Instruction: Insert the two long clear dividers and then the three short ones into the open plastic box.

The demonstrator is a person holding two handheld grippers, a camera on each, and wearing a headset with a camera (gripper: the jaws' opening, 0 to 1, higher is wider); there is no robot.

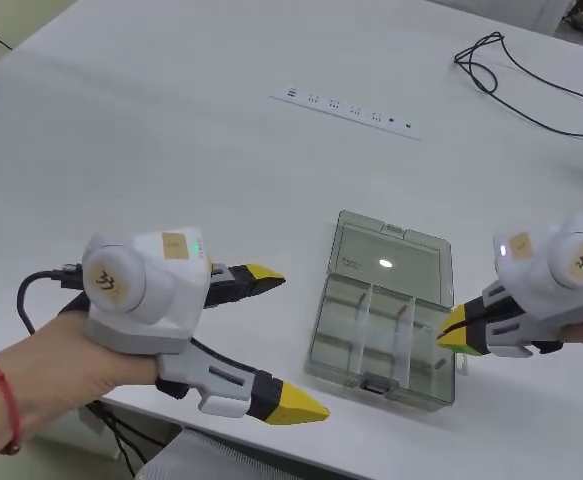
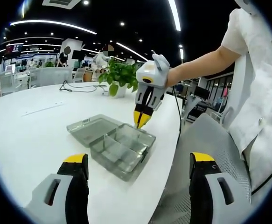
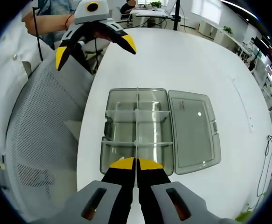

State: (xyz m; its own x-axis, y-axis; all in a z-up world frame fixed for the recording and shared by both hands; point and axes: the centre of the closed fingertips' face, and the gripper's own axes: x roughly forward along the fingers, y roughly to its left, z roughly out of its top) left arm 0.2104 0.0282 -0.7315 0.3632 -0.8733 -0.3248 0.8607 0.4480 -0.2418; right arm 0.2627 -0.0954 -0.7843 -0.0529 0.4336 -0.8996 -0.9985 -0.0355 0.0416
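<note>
Clear plastic, one open box (image 1: 391, 260), dividers (image 3: 136, 112) inside, left tongs (image 2: 138, 158) spread empty, right tongs (image 3: 136, 163) closed

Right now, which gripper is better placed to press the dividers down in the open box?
Probably the right. The right gripper sits shut at the edge of the box, over the dividers; the left gripper is open, well clear of it.

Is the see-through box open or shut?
Open. The box has its lid folded back flat on the table, and the dividers inside show from above.
</note>
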